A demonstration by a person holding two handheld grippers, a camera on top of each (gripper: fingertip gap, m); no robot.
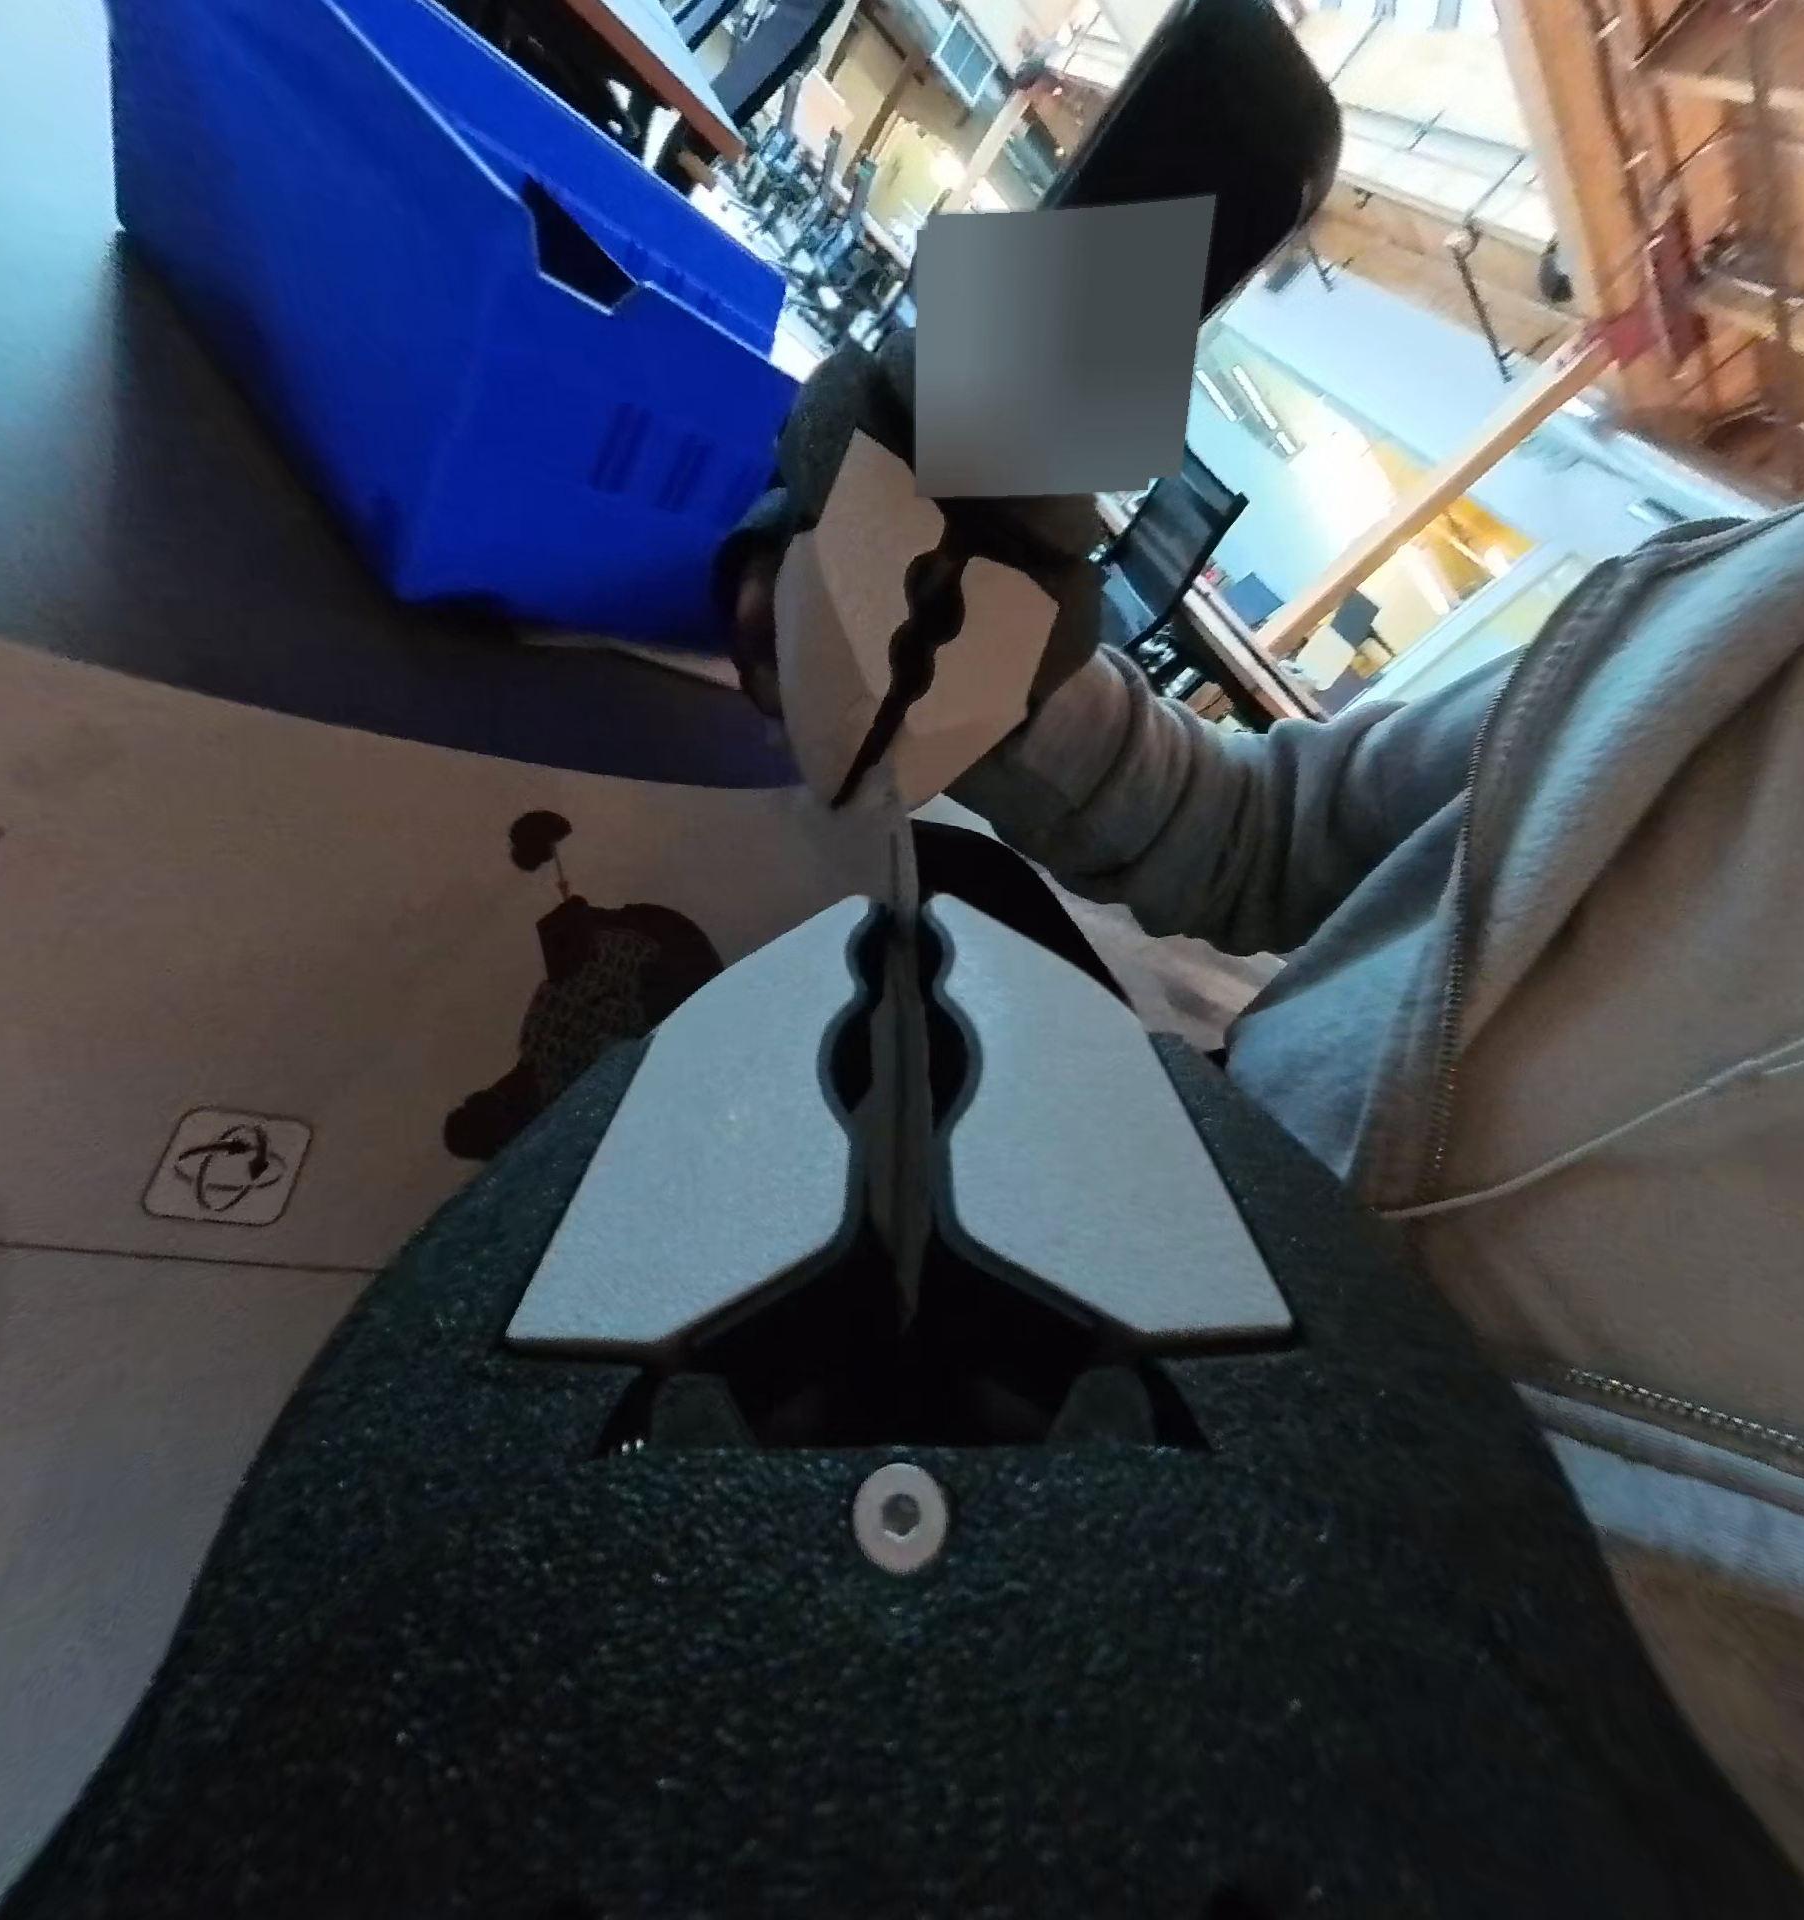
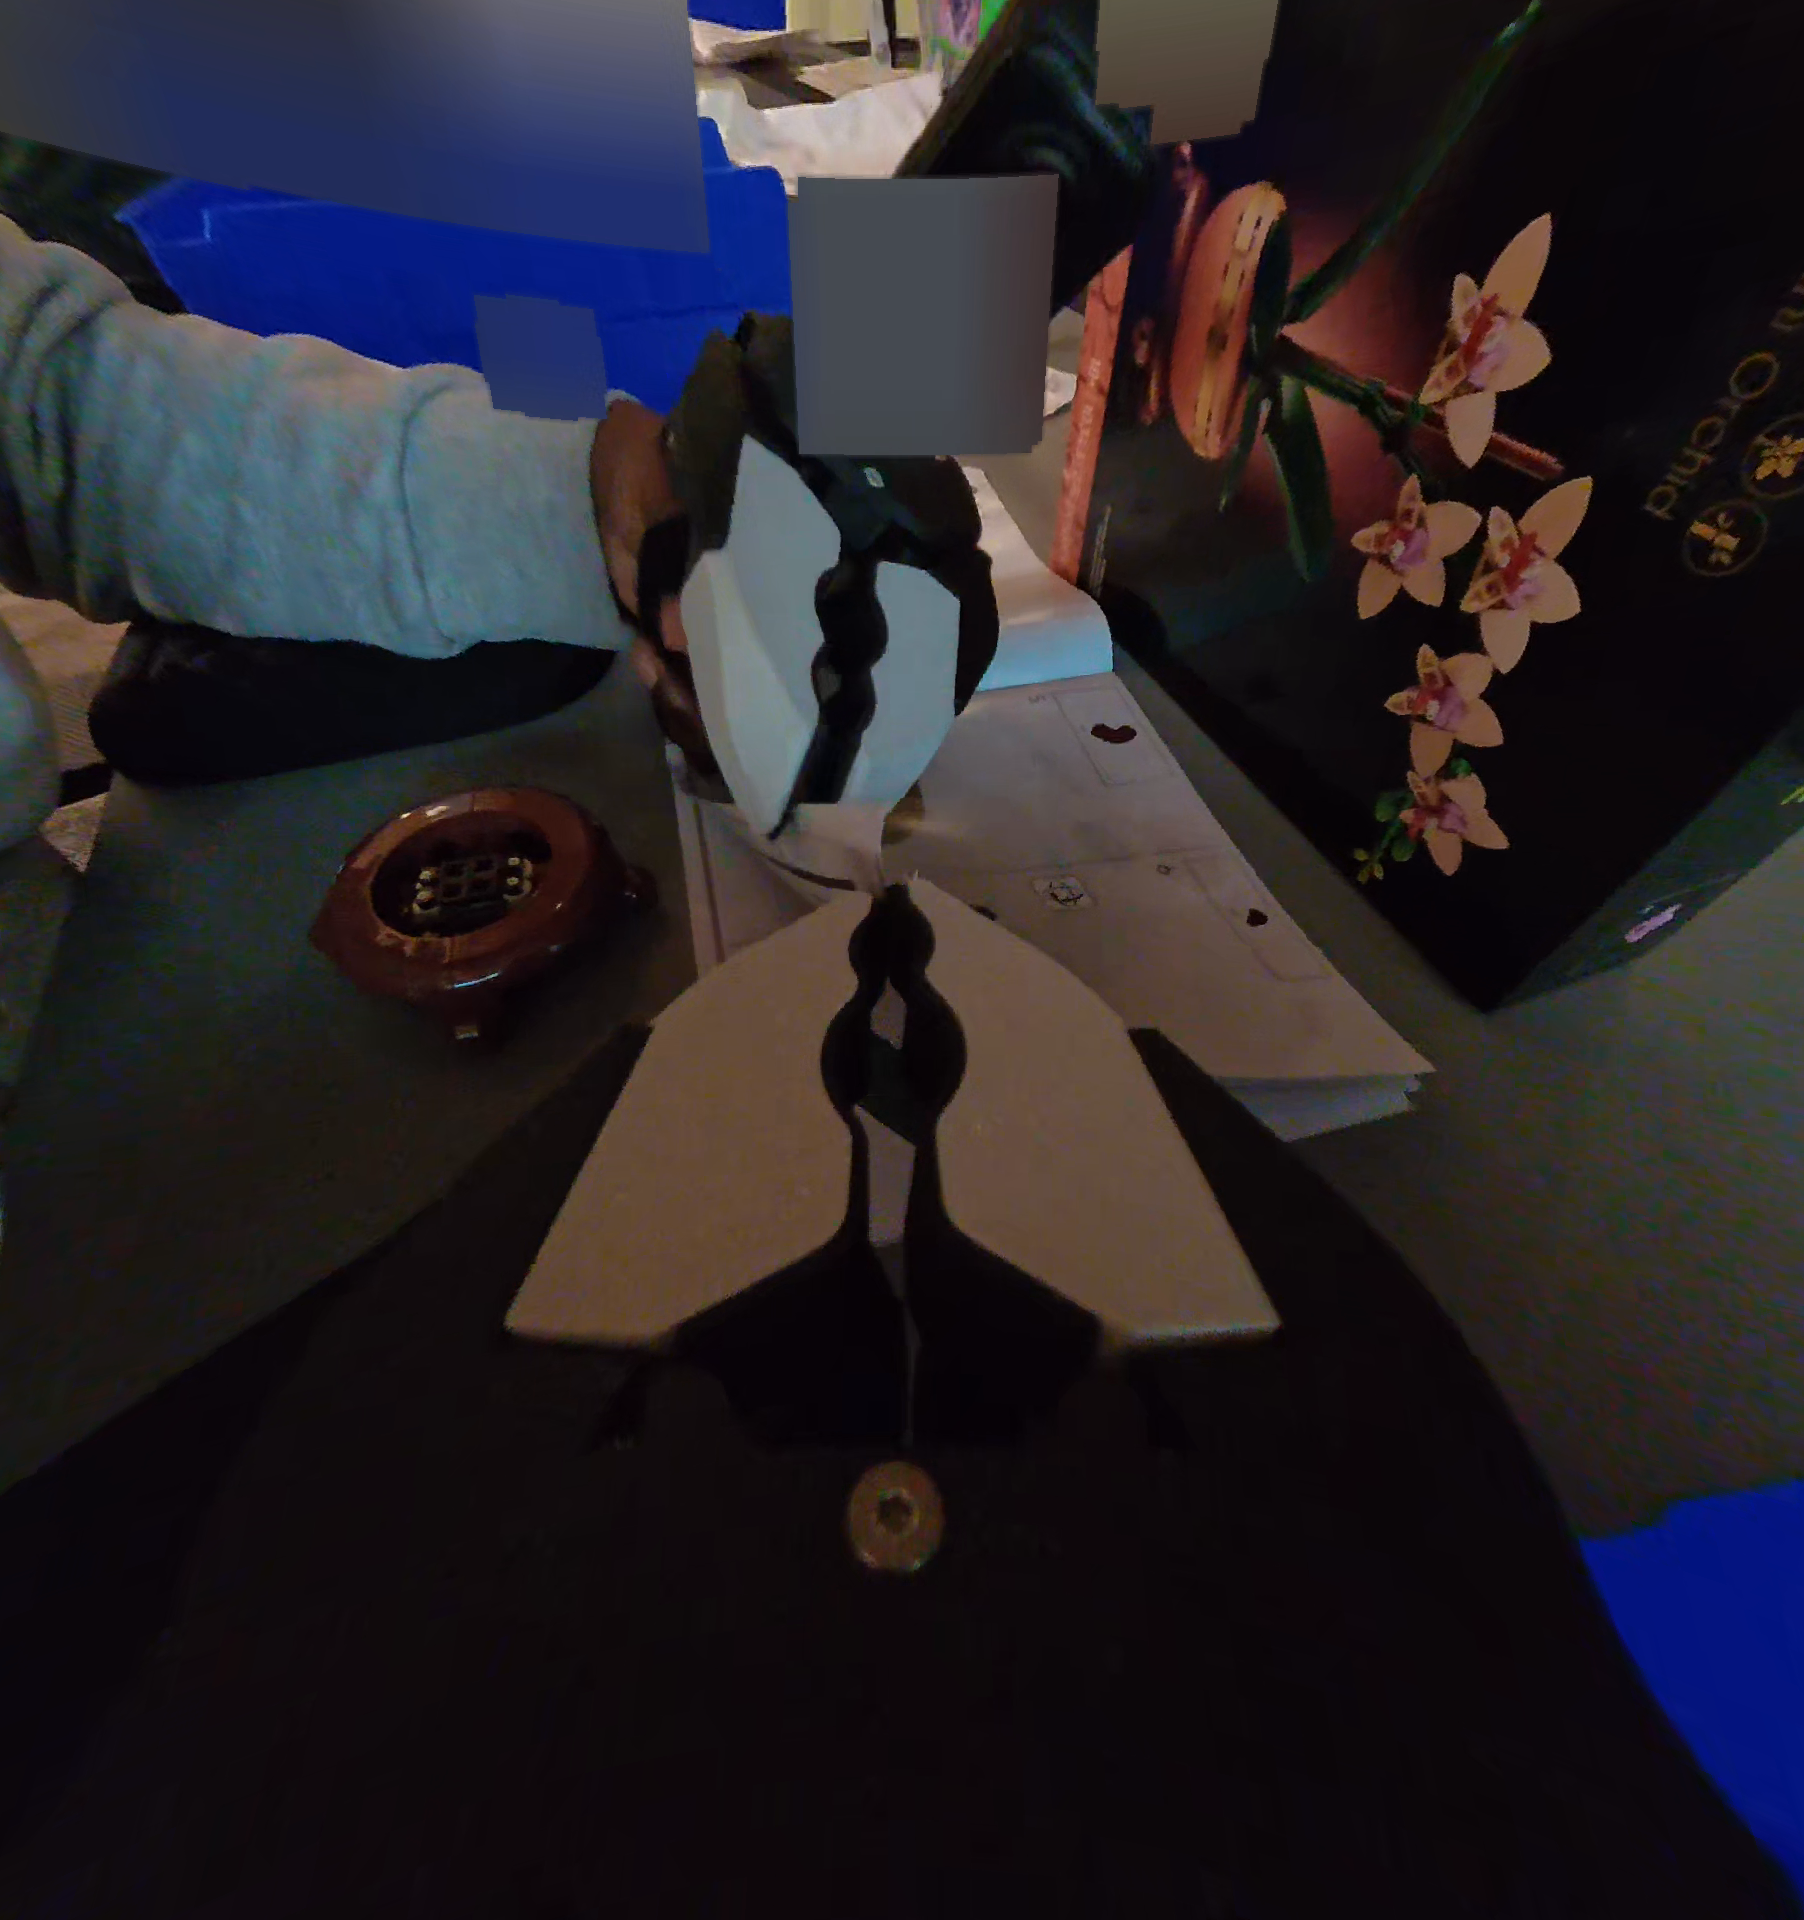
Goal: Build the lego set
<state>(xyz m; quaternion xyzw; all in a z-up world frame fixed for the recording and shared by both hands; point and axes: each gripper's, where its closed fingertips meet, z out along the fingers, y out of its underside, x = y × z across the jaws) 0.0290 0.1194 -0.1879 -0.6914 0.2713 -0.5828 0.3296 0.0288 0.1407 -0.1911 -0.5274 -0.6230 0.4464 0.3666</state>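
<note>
1. A small white paper packet (image 2: pixel 848 844) is stretched between the two grippers, above the open instruction booklet (image 2: pixel 1137 831).
2. Left gripper (image 1: pixel 900 914): fingers closed on one end of the packet, whose thin edge runs back between the pads.
3. Right gripper (image 2: pixel 893 904): fingers closed, pinching the other end right at the tips.
4. The two grippers face each other, tips almost touching, with only a short twisted bit of packet between them.
5. A hand (image 2: pixel 633 551) in a grey sleeve (image 2: pixel 254 488) holds the left gripper.
6. Left of the right gripper's fingers, on the grey table (image 2: pixel 202 1143): a brown round brick-built pot (image 2: pixel 472 899), near but apart.
7. Right of and beyond those fingers: a dark box with orchid print (image 2: pixel 1500 520), standing upright.
8. Beyond the left gripper's fingers, to the left: a blue bin (image 1: pixel 441 364).
</note>
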